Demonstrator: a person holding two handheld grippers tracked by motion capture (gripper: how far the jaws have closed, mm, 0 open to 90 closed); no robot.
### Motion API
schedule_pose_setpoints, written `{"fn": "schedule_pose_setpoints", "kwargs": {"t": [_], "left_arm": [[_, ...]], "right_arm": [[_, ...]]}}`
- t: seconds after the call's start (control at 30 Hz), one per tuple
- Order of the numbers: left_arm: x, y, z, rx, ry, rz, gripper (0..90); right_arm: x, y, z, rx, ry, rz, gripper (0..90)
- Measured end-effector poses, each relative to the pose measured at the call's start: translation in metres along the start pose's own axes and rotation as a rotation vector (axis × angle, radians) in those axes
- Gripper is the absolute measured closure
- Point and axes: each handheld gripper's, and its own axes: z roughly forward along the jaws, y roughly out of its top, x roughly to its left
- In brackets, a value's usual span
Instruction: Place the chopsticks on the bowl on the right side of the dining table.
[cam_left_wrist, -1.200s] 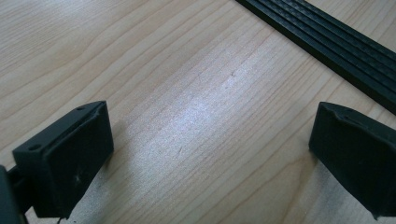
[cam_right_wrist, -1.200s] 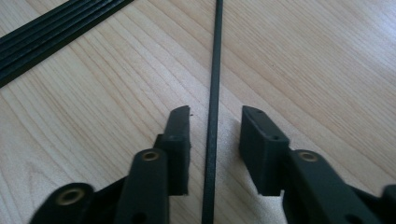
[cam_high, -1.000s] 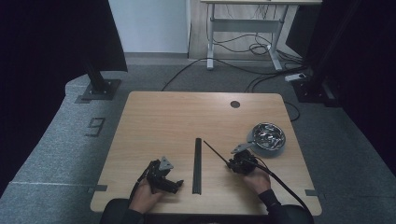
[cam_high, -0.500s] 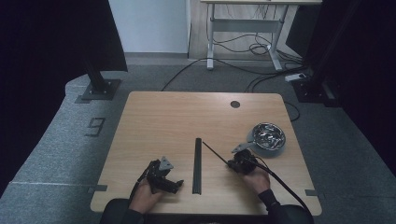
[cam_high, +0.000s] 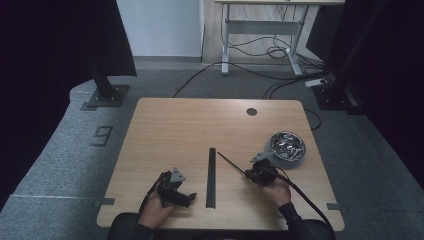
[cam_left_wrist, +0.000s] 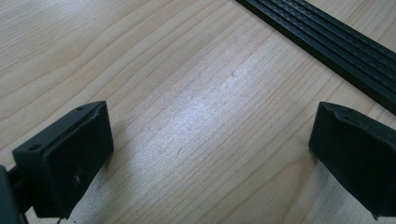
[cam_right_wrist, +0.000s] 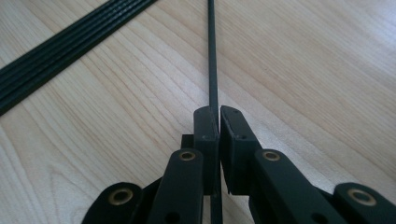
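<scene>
The right gripper (cam_high: 248, 173) has its jaws clamped together on a thin black rod (cam_high: 231, 164); in the right gripper view the rod (cam_right_wrist: 213, 60) runs out from between the pressed pads and stretches away over the wood. In the high view the rod slants up and to the left from the gripper, its far tip ending just beside the upper part of a long black grooved strip (cam_high: 212, 177) that lies lengthwise at the middle of the table (cam_high: 190, 125). Whether the tip touches the strip cannot be told.

The left gripper (cam_high: 189, 198) rests low on the table on the other side of that strip, its jaws wide apart with nothing but bare wood between them; the strip (cam_left_wrist: 327, 42) crosses the upper right corner of the left gripper view.

Just beyond the right hand (cam_high: 275, 189) sits a shiny metal bowl (cam_high: 288, 148), near the table's right edge. A dark round hole (cam_high: 251, 111) marks the far side of the tabletop.
</scene>
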Motion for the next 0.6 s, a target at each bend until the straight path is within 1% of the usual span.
{"fn": "schedule_pose_setpoints", "kwargs": {"t": [0.33, 0.6], "left_arm": [[0.0, 0.0, 0.0, -0.001, -0.001, -0.001, 0.0], [0.0, 0.0, 0.0, -0.001, -0.001, -0.001, 0.0]], "right_arm": [[-0.001, 0.003, -0.01, -0.031, 0.013, 0.007, 85.7], [0.0, 0.005, -0.019, -0.046, 0.018, 0.003, 85.7]]}}
